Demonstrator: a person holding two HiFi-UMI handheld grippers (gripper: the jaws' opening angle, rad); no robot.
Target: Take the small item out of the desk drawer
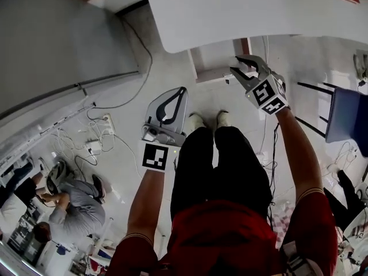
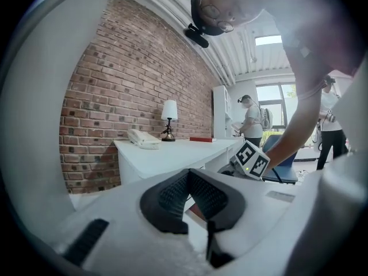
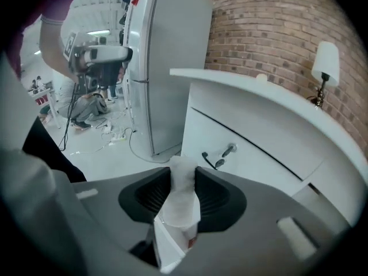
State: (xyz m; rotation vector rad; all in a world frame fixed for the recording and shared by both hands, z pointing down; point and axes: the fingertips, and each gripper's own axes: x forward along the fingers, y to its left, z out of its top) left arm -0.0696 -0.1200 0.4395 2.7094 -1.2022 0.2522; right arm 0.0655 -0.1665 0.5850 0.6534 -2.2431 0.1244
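My right gripper [image 3: 184, 177] is shut on a small white packet [image 3: 183, 203] with a bit of red print; the packet stands up between the dark pads. It hangs just in front of the white desk [image 3: 270, 102], near the drawer front [image 3: 259, 165] and its dark handle [image 3: 217, 157]. From the head view, the right gripper [image 1: 246, 68] is under the desk's [image 1: 259, 10] edge, beside the drawer [image 1: 210, 62]; the packet is hidden there. My left gripper [image 1: 177, 96] hangs lower left above the floor, its tips touching with nothing held. In its own view the left gripper [image 2: 188, 177] points at the desk.
A tall grey cabinet [image 3: 167, 68] stands left of the desk. Cables and a power strip [image 1: 95, 145] lie on the floor at left, where a person [image 1: 69, 203] sits. A blue chair [image 1: 348, 117] is at right. A lamp [image 3: 325, 68], a phone [image 2: 142, 138] and a red book [image 2: 202, 139] sit on the desk.
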